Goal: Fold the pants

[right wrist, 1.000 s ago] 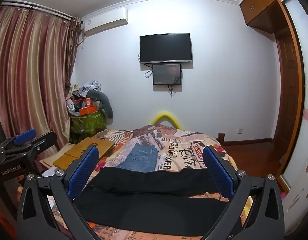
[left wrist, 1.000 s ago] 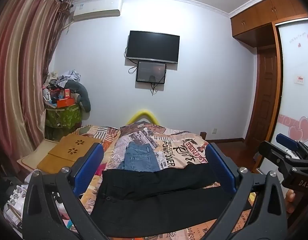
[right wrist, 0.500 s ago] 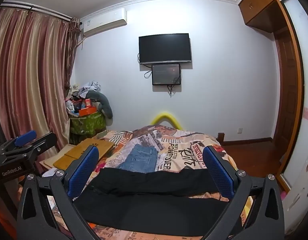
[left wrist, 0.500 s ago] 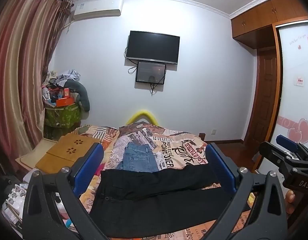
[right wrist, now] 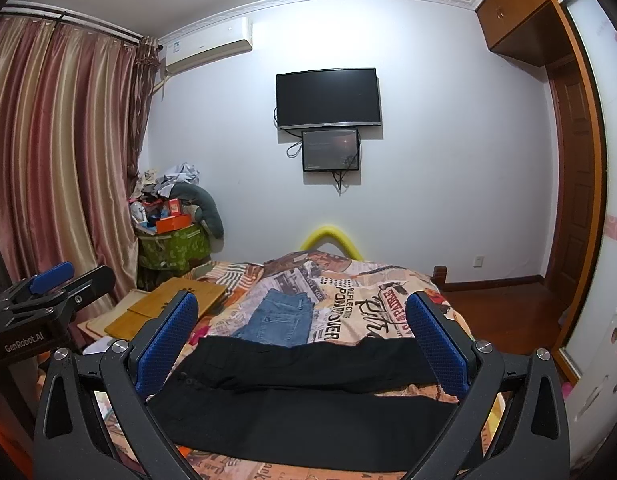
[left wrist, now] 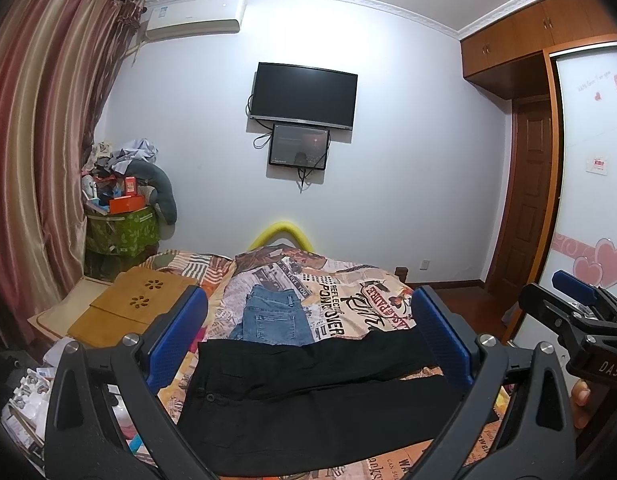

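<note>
Both grippers, left [left wrist: 308, 344] & right [right wrist: 302, 344], gape wide, empty, above bed [left wrist: 348, 300]. Pants [left wrist: 308, 396] lie at 12, long axis 9-to-3, waist at 9, nearer left.

Your left claw [left wrist: 308, 340] and right claw [right wrist: 302, 340] are both spread wide, holding nothing, level and side by side; your fingertips [left wrist: 580, 404] grip the right handle.
</note>
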Available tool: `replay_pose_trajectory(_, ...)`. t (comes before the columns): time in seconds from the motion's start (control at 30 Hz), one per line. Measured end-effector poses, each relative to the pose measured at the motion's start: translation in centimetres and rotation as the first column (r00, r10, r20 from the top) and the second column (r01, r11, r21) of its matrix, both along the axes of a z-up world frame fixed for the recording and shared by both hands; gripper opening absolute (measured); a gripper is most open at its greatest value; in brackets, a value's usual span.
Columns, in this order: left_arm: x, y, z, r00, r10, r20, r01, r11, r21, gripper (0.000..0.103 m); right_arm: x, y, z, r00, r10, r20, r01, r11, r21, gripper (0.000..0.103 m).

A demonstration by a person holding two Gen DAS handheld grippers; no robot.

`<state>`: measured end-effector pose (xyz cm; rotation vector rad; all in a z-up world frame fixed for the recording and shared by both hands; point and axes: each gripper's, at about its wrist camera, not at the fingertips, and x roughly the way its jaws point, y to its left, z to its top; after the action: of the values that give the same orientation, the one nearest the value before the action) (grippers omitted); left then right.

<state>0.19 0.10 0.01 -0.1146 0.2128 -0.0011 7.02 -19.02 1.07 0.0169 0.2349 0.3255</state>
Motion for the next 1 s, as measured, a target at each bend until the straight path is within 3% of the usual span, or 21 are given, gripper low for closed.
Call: replay_pose_trajectory(1.0,-0.28,-0.06,0.06,1.000,-0.019,0.011,0.019,1.000,0.005,0.103,0.17,-0.53,0.29,1.000,-0.005,0.001,0.005,1.000,0.003,0.103)
